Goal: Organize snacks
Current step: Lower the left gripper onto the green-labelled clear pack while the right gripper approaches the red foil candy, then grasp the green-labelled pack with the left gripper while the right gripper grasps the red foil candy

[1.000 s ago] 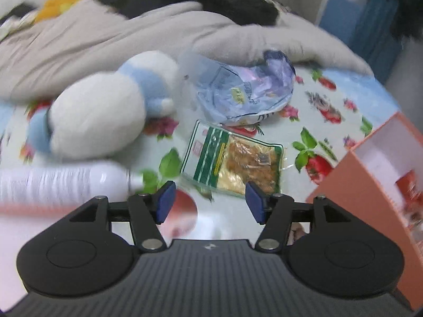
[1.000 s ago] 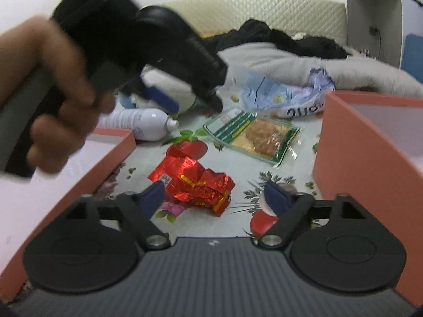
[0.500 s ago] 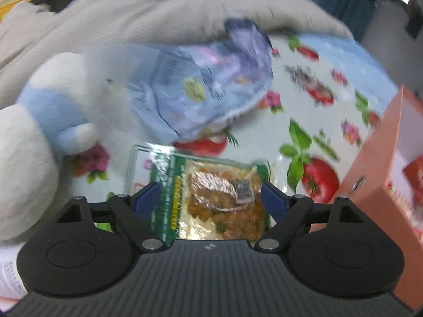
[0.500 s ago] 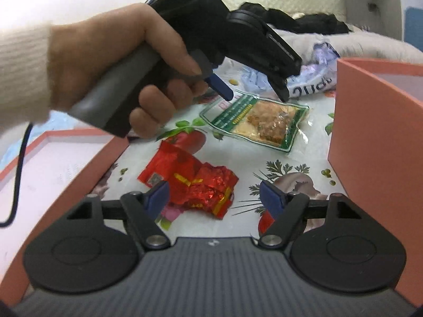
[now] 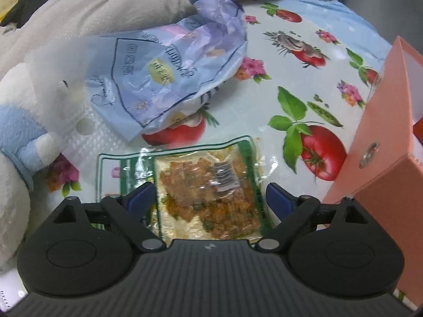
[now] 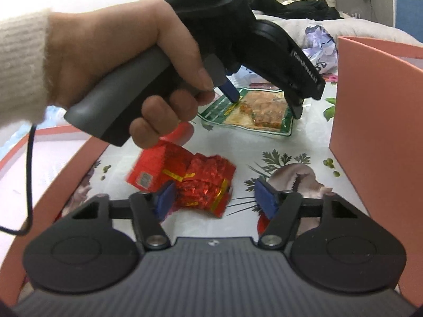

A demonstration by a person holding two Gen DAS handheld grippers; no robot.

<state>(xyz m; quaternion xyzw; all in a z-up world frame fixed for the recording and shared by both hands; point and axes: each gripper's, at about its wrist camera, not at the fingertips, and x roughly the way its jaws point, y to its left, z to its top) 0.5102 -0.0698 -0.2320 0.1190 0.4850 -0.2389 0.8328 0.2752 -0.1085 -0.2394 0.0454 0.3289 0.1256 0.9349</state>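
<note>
A clear, green-edged snack pack [image 5: 206,185] lies flat on the tomato-print cloth. My left gripper [image 5: 208,198] hangs low over it, jaws opening, a pad off each side of the pack and neither pressing it. In the right wrist view a hand holds that left gripper [image 6: 264,103] tilted down at the same snack pack [image 6: 253,111]. Crumpled red foil packets [image 6: 185,174] lie near my right gripper [image 6: 215,195], whose jaws are closing. Its left pad is at the packets' edge; the right pad stands clear of them.
An open orange box [image 5: 383,158] [image 6: 375,105] stands at the right. An orange-rimmed tray [image 6: 87,158] lies at the left. A crumpled purple bag [image 5: 171,71], a white and blue plush toy [image 5: 15,132] and a grey blanket [image 5: 105,5] lie behind the pack.
My left gripper came forward and down over the green-edged pack, and its jaws widened. The right gripper's jaws narrowed about the red packets. The white bottle left the left view.
</note>
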